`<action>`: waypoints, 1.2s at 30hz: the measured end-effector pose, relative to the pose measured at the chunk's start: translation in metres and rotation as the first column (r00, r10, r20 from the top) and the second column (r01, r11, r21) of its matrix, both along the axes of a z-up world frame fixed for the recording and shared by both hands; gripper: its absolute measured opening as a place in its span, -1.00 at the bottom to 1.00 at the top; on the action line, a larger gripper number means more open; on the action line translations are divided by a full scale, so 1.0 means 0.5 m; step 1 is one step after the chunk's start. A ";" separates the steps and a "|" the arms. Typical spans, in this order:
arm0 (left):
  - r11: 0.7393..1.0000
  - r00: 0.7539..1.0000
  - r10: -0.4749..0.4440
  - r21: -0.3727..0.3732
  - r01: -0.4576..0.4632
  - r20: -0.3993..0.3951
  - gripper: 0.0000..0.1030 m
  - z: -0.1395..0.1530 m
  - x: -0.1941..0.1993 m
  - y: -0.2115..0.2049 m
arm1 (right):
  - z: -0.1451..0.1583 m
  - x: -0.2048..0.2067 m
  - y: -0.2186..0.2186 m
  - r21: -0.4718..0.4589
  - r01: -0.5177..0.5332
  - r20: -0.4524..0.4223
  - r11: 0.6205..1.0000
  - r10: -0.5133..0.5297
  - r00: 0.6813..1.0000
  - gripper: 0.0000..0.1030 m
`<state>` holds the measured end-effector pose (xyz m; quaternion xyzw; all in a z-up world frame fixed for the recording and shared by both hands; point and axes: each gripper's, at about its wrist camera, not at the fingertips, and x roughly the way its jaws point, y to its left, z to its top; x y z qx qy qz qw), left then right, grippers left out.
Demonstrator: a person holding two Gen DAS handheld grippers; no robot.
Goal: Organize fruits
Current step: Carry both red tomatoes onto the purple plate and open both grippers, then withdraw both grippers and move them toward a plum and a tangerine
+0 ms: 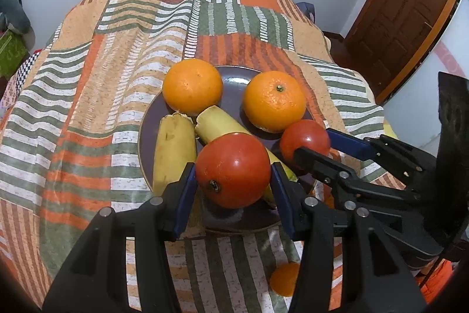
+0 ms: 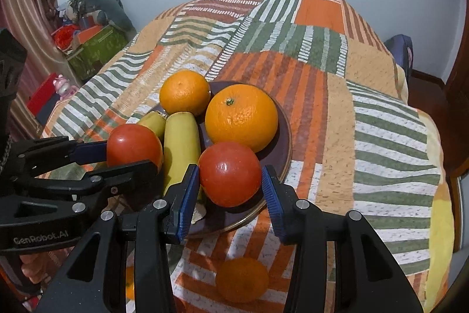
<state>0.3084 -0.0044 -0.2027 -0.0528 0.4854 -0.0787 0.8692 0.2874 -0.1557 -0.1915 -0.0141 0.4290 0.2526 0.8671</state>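
The bench (image 1: 88, 107), draped in a striped cloth, is carrying a dark plate (image 1: 234, 75) with two oranges sitting at twelve o'clock and two bananas lying toward nine, likely grouped by kind. The left hand-held gripper (image 1: 233, 181) is pinching a tomato (image 1: 233, 170) over the plate's six o'clock edge, seemingly for setting down. The right hand-held gripper (image 2: 230, 187) is pinching another tomato (image 2: 230, 173) just beside it.

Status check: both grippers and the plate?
Left gripper shut on a tomato. Right gripper shut on second tomato. Both over plate; bananas underneath.
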 end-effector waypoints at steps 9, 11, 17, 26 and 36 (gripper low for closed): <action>0.999 1.000 0.021 0.032 -0.021 0.008 -0.01 -0.001 0.000 -0.001 | -0.017 0.008 0.003 -0.002 -0.016 -0.019 1.000 0.016 1.000 -0.21; 0.999 1.000 0.022 0.036 -0.022 0.010 0.00 0.001 -0.002 -0.003 | -0.019 0.010 0.003 -0.003 -0.019 -0.027 1.000 0.018 0.999 -0.21; 0.999 0.999 0.016 0.044 -0.018 0.039 0.01 0.029 -0.021 -0.004 | -0.011 0.001 0.000 -0.013 -0.012 -0.026 1.000 0.011 1.000 -0.20; 0.998 0.994 0.033 0.055 -0.039 0.101 0.04 0.092 -0.078 0.021 | 0.058 -0.037 -0.029 0.011 0.004 0.053 1.000 -0.004 0.999 -0.19; 0.992 0.986 0.093 0.070 -0.104 0.136 0.45 0.138 -0.152 0.080 | 0.106 -0.100 -0.051 0.006 0.009 0.119 1.000 -0.010 0.993 -0.12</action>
